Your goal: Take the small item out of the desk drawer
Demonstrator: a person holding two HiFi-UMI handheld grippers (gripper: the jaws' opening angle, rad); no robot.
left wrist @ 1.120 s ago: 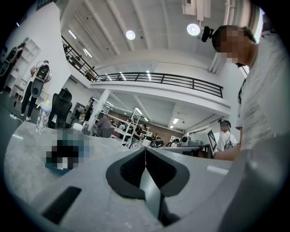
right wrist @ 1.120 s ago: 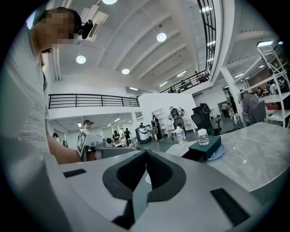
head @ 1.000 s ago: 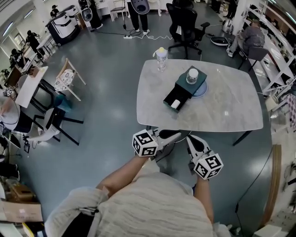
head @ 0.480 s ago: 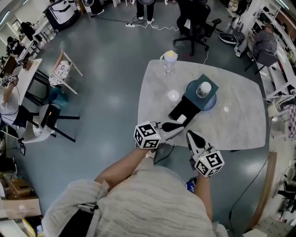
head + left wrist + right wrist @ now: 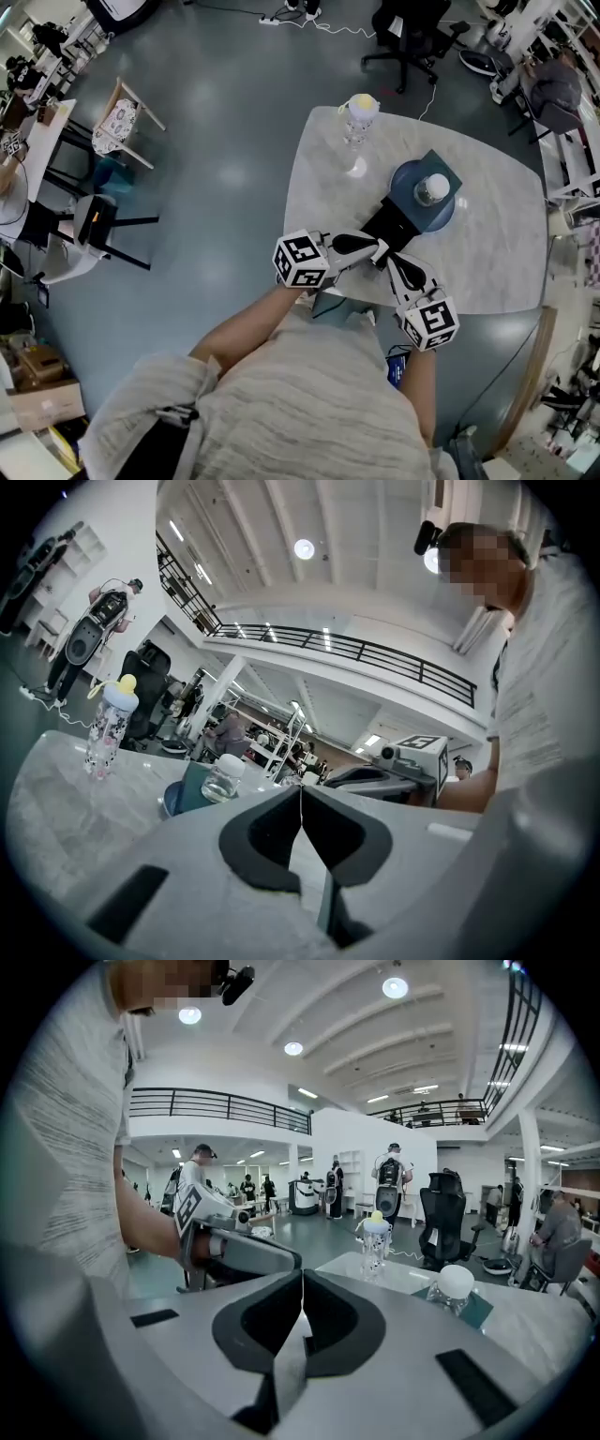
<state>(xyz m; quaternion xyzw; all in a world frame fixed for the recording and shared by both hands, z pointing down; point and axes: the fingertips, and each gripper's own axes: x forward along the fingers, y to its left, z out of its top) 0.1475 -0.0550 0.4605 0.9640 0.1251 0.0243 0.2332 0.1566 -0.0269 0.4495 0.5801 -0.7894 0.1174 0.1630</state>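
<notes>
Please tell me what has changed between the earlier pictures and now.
The left gripper and the right gripper have moved forward, from short of the table to the front of the open drawer. Nothing was taken hold of: both pairs of fingers are shut and empty. The baby bottle and the white-capped bottle stand unmoved.
</notes>
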